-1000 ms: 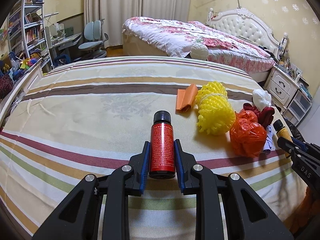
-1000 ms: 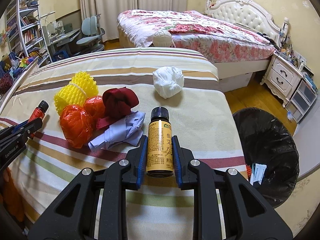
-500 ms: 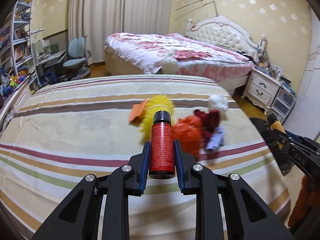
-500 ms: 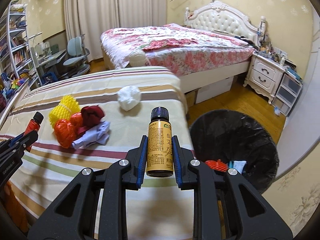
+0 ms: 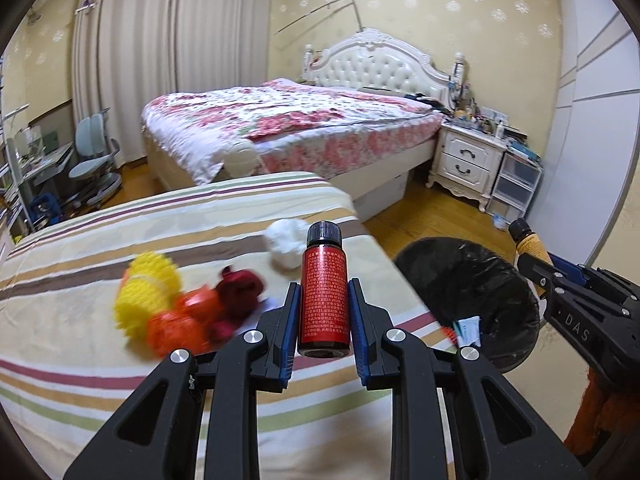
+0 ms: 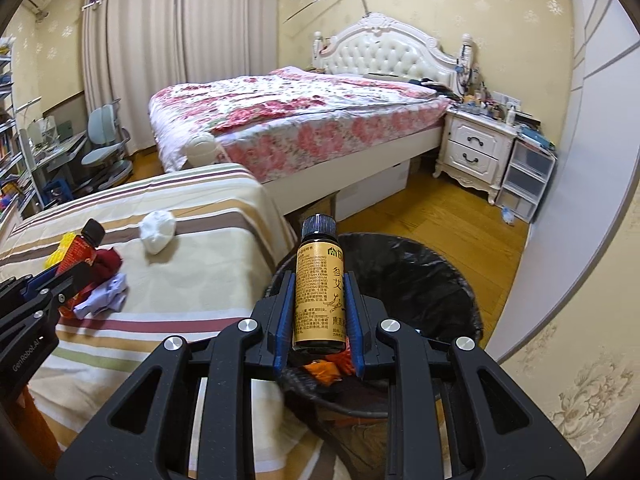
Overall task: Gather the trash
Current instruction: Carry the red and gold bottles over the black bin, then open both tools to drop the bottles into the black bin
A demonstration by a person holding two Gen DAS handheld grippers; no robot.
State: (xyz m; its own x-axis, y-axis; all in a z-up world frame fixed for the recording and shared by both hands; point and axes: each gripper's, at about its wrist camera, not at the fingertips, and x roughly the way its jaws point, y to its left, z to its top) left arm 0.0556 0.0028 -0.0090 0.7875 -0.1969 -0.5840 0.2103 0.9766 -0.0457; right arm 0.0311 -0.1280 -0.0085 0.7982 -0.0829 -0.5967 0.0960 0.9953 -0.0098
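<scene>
My left gripper is shut on a small red bottle with a black cap, held above the striped bed near its right edge. My right gripper is shut on a small gold-labelled bottle, held over the black-lined trash bin. The bin also shows in the left wrist view, right of the bed, with the right gripper above its far side. Some scraps lie inside the bin.
On the striped bed lie a yellow mesh wrap, orange crumpled bags, a dark red wad, a white wad and lilac paper. A floral bed and a nightstand stand behind.
Both grippers have swung right with their bottles. The right bottle now hangs over the bin. The left bottle has moved from mid-bed toward the bed's right edge.
</scene>
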